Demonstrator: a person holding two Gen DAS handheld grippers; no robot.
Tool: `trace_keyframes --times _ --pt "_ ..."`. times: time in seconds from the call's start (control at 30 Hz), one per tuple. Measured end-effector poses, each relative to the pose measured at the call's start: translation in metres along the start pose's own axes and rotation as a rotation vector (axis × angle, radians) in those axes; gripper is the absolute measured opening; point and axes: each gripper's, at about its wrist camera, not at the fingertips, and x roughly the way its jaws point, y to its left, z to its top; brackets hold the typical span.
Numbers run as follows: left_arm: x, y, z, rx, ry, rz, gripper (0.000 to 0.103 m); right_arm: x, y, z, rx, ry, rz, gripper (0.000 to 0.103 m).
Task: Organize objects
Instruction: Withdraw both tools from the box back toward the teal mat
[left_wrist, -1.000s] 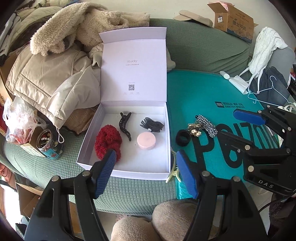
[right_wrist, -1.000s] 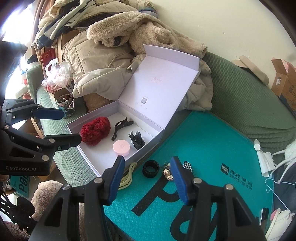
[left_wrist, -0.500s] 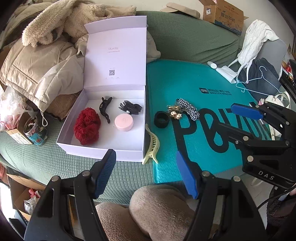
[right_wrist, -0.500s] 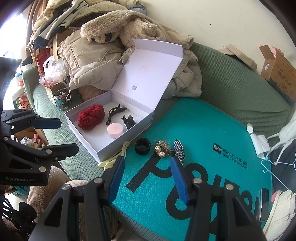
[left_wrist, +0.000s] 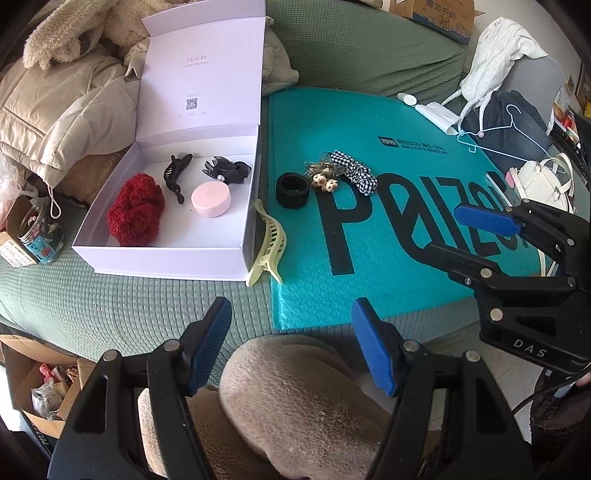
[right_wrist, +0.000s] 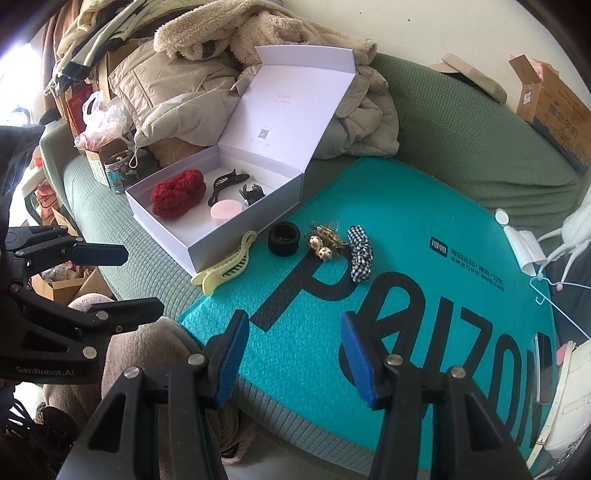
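Both tongs, my left gripper (left_wrist: 291, 343) and right gripper (right_wrist: 295, 354), are hanging wide open, holding nothing; four accessories are lying beside the white box (left_wrist: 166, 254), four inside.

Black frames with silver screws, blue ribbed fingers (left_wrist: 210, 343), beige fleece trousers (left_wrist: 295, 398).

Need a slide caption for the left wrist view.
Open left gripper faces white box; cream clip and black band outside.
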Motion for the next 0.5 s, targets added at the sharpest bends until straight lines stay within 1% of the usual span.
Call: trace_keyframes --times 0.23,0.37,0.5 --pt "0.019 -0.004 -0.009 -0.014 0.023 -0.032 0.066 0.010 -0.008 -0.016 0.037 0.027 0.010 0.052" --pt "0.034 -0.006 -0.010 -0.016 0.055 -0.025 0.066 0.019 -0.013 -0.022 0.055 0.047 0.019 0.052" --pt "0.048 -0.004 -0.009 -0.035 0.066 -0.022 0.066 0.032 -0.019 -0.027 0.069 0.067 0.028 0.052"
